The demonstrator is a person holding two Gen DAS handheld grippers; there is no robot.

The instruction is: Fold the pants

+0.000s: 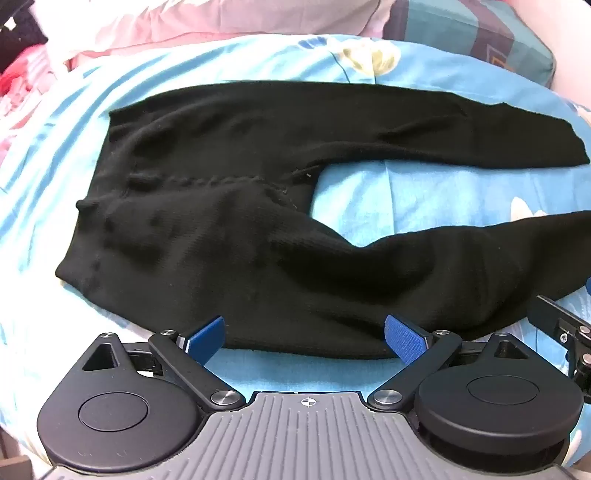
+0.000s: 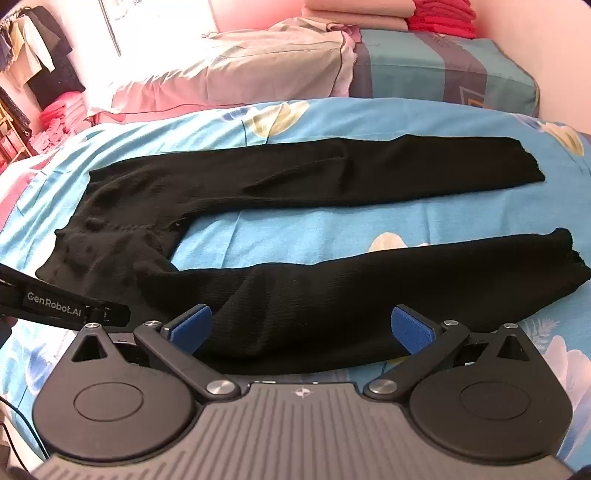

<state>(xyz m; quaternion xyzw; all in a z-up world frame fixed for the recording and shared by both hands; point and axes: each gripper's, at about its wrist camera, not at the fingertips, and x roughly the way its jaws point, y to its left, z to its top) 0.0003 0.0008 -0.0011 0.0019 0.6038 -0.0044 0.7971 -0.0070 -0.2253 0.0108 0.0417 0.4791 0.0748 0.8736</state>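
Currently, your inventory reads as follows.

Black pants (image 2: 258, 206): spread flat on the blue floral bedsheet (image 2: 332, 118), waistband to the left of your right gripper, two legs running rightward and lying apart, a strip of sheet between them. The near leg's lower edge lies just ahead of both tools.

Left gripper (image 1: 304, 338): jaws apart, blue pads either side of the near hem edge by the hip, not pressing on it.

Right gripper (image 2: 301, 328): jaws at their widest, straddling the near leg's edge, nothing clamped.

Beyond the pants, ahead of your right gripper: a rumpled pale blanket (image 2: 240, 70) and a striped pillow (image 2: 443, 70); on top at the far end, a beige folded stack (image 2: 354, 14) beside a red folded stack (image 2: 443, 18).

Far left of your right gripper: hanging clothes (image 2: 37, 48), pink folded towels (image 2: 59, 114).

Nothing lies on the pants or between the legs except bare sheet. No containers are in view.
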